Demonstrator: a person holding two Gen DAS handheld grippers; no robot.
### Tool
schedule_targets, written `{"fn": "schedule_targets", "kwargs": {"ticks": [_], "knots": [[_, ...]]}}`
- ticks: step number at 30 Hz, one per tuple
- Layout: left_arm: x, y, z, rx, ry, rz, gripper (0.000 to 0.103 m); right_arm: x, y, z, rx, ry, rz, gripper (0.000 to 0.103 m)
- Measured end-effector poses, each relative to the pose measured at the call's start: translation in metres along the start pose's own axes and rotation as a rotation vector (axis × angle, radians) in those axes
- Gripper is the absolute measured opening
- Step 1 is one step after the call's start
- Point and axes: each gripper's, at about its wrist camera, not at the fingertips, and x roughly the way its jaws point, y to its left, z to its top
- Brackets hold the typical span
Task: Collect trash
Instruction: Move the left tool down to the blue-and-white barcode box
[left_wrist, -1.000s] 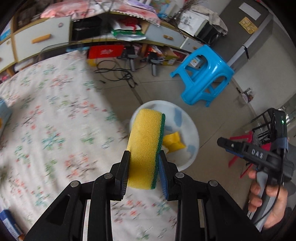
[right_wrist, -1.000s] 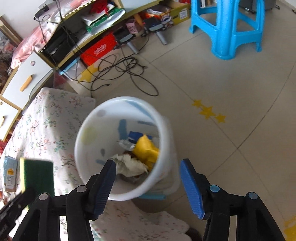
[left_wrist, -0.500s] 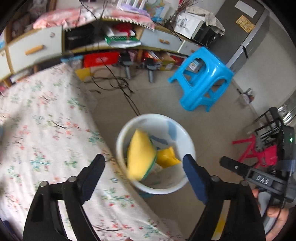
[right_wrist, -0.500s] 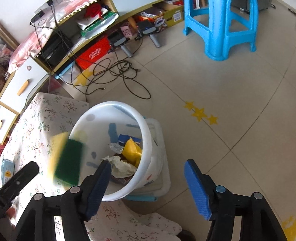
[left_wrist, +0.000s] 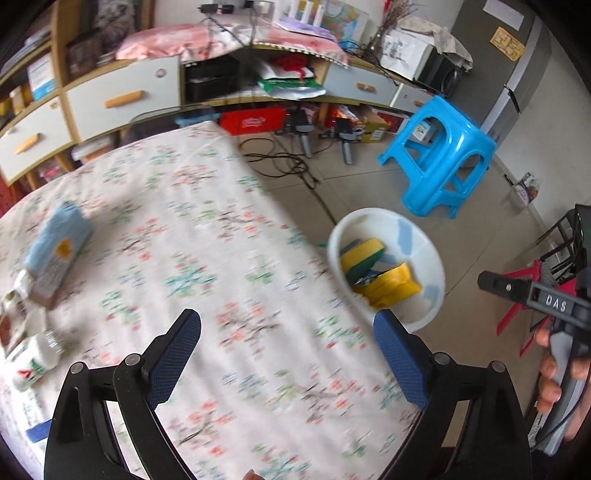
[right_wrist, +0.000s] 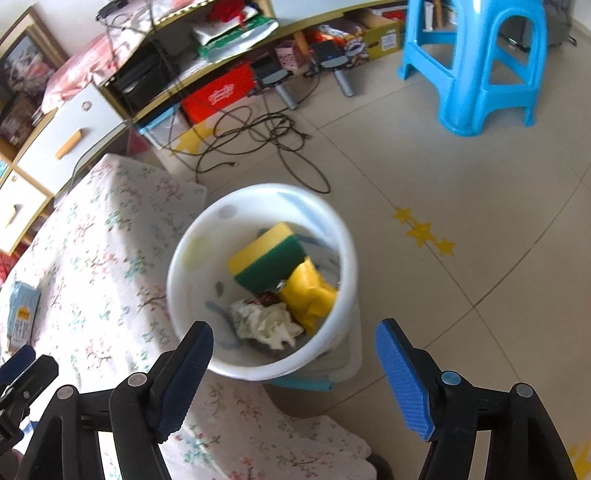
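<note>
A white bin (right_wrist: 334, 229) stands on the floor beside the table; it also shows in the left wrist view (left_wrist: 436, 258). In it lie a yellow-and-green sponge (right_wrist: 267, 256), a yellow wrapper (right_wrist: 310, 291) and crumpled white paper (right_wrist: 266, 321). My left gripper (left_wrist: 288, 354) is open and empty above the flowered tablecloth (left_wrist: 192, 229). My right gripper (right_wrist: 293, 373) is open and empty over the bin's near rim. On the table's left lie a blue tissue pack (left_wrist: 55, 247) and a white bottle (left_wrist: 31, 363).
A blue plastic stool (right_wrist: 480, 66) stands on the tiled floor beyond the bin. Black cables (right_wrist: 258, 136) lie on the floor near a low shelf unit (left_wrist: 122, 99) full of clutter. A red rack (left_wrist: 532, 288) stands at the far right.
My left gripper opened and dropped the sponge into the bin, then swung left over the table. My right gripper stayed open above the bin.
</note>
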Motion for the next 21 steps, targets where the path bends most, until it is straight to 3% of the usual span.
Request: {"fn": "schedule_targets", "kwargs": {"ticks": [15,21], "knots": [[-0.058,0.128,-0.061,-0.138,0.046,0.141,0.096,0.011,0.088,-0.029,-0.156,0.048,0.055,0.081],[-0.069,0.163,-0.083,-0.143,0.081,0.204,0.096,0.019,0.123,-0.043,-0.234,0.072,0.058,0.082]]}}
